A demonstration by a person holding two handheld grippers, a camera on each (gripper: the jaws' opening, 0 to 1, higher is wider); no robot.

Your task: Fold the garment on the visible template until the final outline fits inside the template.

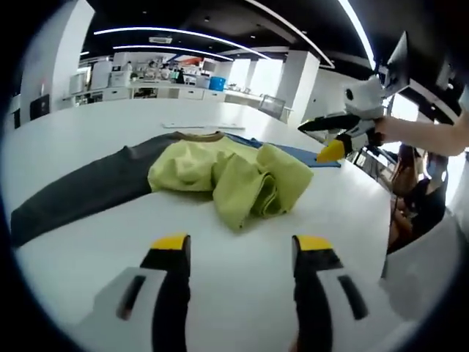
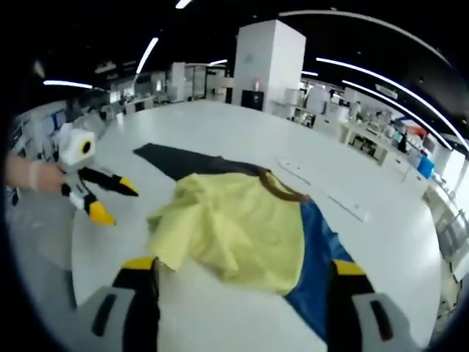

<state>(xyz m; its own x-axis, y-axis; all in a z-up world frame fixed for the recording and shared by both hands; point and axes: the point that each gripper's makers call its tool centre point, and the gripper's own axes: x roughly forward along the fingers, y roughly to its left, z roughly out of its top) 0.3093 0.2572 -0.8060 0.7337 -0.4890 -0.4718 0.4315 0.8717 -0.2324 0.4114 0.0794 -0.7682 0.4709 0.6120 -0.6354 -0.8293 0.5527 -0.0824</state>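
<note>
As seen in the left gripper view, the left hand-held gripper (image 1: 240, 249) is held above the white counter (image 1: 95, 139) with its two yellow-tipped jaws spread apart and nothing between them. Beyond the jaws, the yellow-green garment (image 1: 231, 176) is shown crumpled into a loose heap in the middle of the counter, its brown collar (image 1: 196, 136) turned to the far side. A dark grey panel of the template (image 1: 80, 194) is seen running out from under the garment toward the left, and a blue panel (image 1: 304, 155) is seen emerging from beneath it on the right. The garment is thus laid across the template, with its folds bunched rather than flattened. At the upper right, the right hand-held gripper (image 1: 338, 139) is held by a person's hand (image 1: 410, 133) above the counter's edge, clear of the cloth.

In the right gripper view, the right hand-held gripper (image 2: 242, 275) is shown with its jaws wide apart and empty, poised over the near edge of the garment (image 2: 227, 224). The blue panel (image 2: 315, 264) is seen just beside the garment on the right, partly covered by it, and the dark panel (image 2: 176, 158) lies beyond it. At the left, the left hand-held gripper (image 2: 117, 198) is seen with its jaws parted, apart from the cloth.
</note>
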